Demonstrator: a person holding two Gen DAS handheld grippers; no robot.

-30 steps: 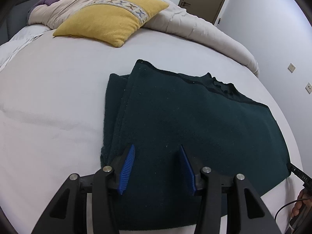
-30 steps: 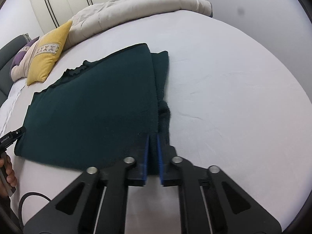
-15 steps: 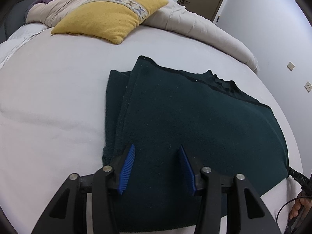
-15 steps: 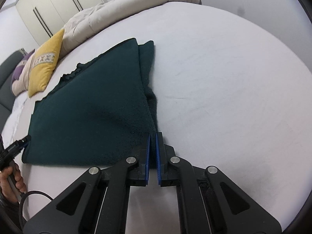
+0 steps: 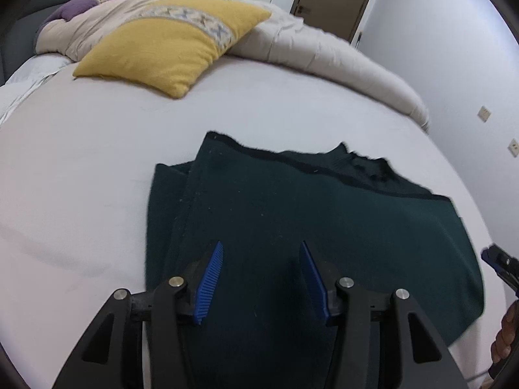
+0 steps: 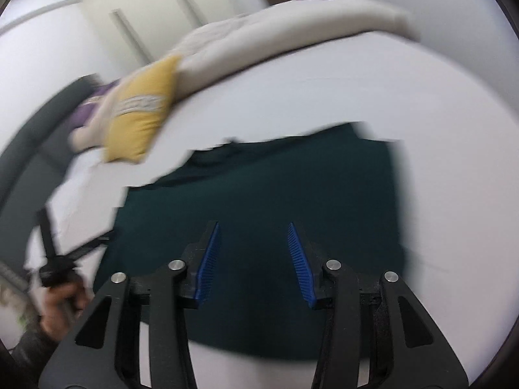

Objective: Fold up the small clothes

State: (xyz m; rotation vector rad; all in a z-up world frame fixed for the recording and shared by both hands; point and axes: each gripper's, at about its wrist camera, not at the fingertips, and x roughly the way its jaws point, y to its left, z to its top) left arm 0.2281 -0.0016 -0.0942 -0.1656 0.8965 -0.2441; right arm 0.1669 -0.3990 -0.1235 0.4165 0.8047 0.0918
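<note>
Evidently a fold has just been laid: a dark green garment (image 5: pixel 292 227) is spread flat on the white bed (image 5: pixel 97 178), directly ahead of and beneath both grippers, with a narrower doubled layer showing along its edge to the left of the left gripper (image 5: pixel 261 272). That gripper is held half open above the cloth, its blue pads (image 5: pixel 211 272) parted and nothing pinched between them; it appears to be kept there, tilted downward, so that the next edge can be picked up without a large reach.

The right gripper (image 6: pixel 254 259) is seen in a blurred picture, so fine detail cannot be read. Its jaws are opening, and no cloth is caught between the pads (image 6: pixel 300 259); the garment (image 6: pixel 259 194) lies below and ahead of them, apart from the fingers. The release is judged to follow from the cloth having been set where it was wanted.

Beyond the garment, well away from both grippers, a yellow pillow (image 5: pixel 168 42) and a rolled beige duvet (image 5: pixel 324 52) are left at the far side of the bed, where they do not intrude on the folding area. A further fold is probably still needed, since the garment remains broad.
</note>
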